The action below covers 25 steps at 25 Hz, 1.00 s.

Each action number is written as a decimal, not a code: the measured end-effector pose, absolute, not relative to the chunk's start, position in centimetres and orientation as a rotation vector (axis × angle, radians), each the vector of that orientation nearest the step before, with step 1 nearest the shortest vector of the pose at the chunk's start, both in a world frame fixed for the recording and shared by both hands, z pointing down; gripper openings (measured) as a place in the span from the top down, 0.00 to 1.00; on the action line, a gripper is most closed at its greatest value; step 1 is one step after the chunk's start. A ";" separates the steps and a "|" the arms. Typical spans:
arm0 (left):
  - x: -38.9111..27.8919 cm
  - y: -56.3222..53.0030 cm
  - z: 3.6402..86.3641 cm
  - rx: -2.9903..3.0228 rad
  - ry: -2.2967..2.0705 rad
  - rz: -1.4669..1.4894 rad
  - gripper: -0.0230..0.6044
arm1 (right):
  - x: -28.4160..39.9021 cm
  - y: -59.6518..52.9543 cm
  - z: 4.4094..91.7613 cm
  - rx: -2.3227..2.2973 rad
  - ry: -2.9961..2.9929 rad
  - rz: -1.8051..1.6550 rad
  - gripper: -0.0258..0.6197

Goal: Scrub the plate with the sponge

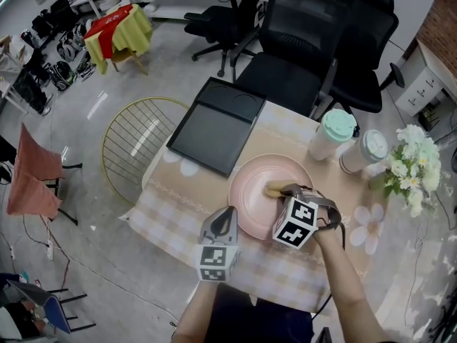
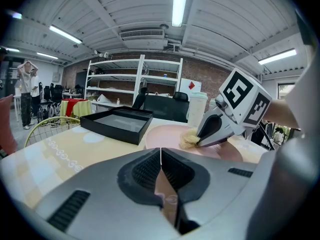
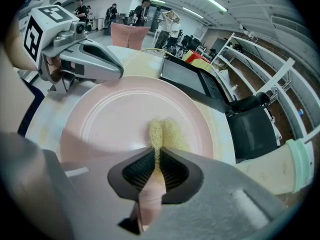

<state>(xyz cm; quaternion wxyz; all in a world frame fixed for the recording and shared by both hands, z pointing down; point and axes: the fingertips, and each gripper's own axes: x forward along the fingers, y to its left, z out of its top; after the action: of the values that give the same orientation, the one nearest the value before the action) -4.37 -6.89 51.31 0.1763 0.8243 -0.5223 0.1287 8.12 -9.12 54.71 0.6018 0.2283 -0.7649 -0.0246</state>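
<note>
Mid-scrub: clamping yellow sponge [image 3: 169,133] in right tool [image 3: 156,153], on pink plate [image 3: 107,119]. Holding left tool [image 2: 160,156] closed, empty, beside rim. Next: sweep across centre.

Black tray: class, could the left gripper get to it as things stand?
Probably yes: the left gripper, shut and empty, has only bare tablecloth between it and the black tray.

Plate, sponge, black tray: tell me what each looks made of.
Plate: pale pink, smooth with a soft sheen and moulded rings; glazed ceramic or melamine, can't tell which. Sponge: yellow, open-pored foam, squashed thin between the jaws of the right gripper. Black tray: fairly matte, thin raised rim; plastic or coated metal.
</note>
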 end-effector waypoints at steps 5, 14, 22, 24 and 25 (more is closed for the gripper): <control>-4.4 -6.9 51.4 2.333 -1.477 0.364 0.94 | 8.3 -8.7 54.8 0.523 -1.764 -0.063 0.91; -4.4 -6.9 51.3 2.337 -1.476 0.365 0.94 | 8.4 -7.3 54.7 0.492 -1.761 -0.039 0.91; -4.6 -6.8 51.7 2.331 -1.478 0.367 0.94 | 8.4 -6.0 54.7 0.461 -1.759 -0.007 0.91; -4.5 -6.8 51.7 2.331 -1.477 0.368 0.94 | 8.5 -5.8 54.8 0.455 -1.752 -0.007 0.91; -4.5 -6.8 51.5 2.334 -1.474 0.366 0.94 | 8.5 -5.7 54.7 0.448 -1.751 -0.005 0.91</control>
<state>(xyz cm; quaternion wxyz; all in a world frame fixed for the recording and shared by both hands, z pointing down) -4.45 -6.84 51.51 0.1777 0.8248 -0.5210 0.1293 8.52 -5.69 54.74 0.6188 0.1947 -0.7610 -0.0023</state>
